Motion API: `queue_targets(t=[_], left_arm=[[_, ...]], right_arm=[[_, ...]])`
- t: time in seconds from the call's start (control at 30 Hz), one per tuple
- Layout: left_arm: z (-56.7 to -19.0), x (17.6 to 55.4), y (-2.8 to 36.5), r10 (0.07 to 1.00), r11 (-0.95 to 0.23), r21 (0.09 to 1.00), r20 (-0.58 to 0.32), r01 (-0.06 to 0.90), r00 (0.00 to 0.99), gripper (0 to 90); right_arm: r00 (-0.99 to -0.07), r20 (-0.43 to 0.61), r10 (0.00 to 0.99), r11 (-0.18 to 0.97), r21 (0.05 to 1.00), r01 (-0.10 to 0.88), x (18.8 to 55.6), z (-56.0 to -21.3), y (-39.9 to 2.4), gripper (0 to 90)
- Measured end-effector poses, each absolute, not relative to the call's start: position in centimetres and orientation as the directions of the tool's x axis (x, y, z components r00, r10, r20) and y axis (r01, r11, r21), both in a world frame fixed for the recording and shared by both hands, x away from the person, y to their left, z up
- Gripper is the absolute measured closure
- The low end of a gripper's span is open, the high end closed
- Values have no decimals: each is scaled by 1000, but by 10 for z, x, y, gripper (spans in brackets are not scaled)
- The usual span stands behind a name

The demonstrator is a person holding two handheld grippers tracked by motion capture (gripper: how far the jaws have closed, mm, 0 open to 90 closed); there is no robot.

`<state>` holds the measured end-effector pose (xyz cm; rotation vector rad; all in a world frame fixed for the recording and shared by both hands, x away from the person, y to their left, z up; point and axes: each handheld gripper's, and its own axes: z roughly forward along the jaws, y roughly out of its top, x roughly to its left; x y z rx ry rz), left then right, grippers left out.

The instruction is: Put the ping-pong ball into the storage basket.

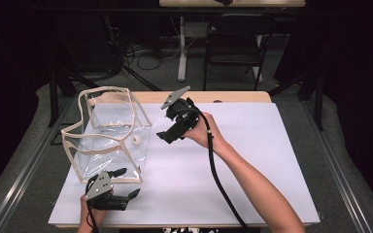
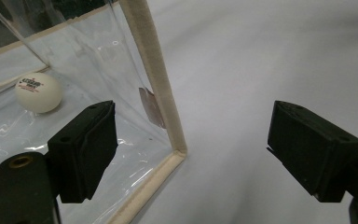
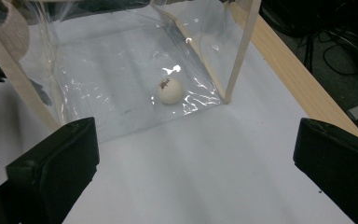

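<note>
A clear plastic bag [image 1: 108,131] with beige trim stands open on the left of the white sheet. A white ping-pong ball [image 1: 136,140] lies inside it, near its right wall. My left gripper [image 1: 128,182] rests low at the bag's near corner, open, with the beige corner seam [image 2: 157,84] between its jaws but apart from both. The ball [image 2: 38,92] shows through the plastic on the left. My right gripper [image 1: 164,125] hovers just right of the bag, open and empty, facing the bag [image 3: 121,65] and the ball [image 3: 169,90].
A white sheet [image 1: 252,160] covers the table, and a wooden edge [image 1: 233,96] shows along the far side. Beyond the table stand a black chair [image 1: 234,43] and a white table leg [image 1: 181,48], with cables on the floor.
</note>
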<state>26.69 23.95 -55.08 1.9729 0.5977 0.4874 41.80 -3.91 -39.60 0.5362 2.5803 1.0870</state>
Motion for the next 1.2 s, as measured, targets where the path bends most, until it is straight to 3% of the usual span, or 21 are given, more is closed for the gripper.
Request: queue_targets(t=[1.2], left_arm=[[-551,268,238,591,-400,894,84,201,802,161]], right_arm=[[-812,-98,575,580,749,320,390,-455,-124,17]])
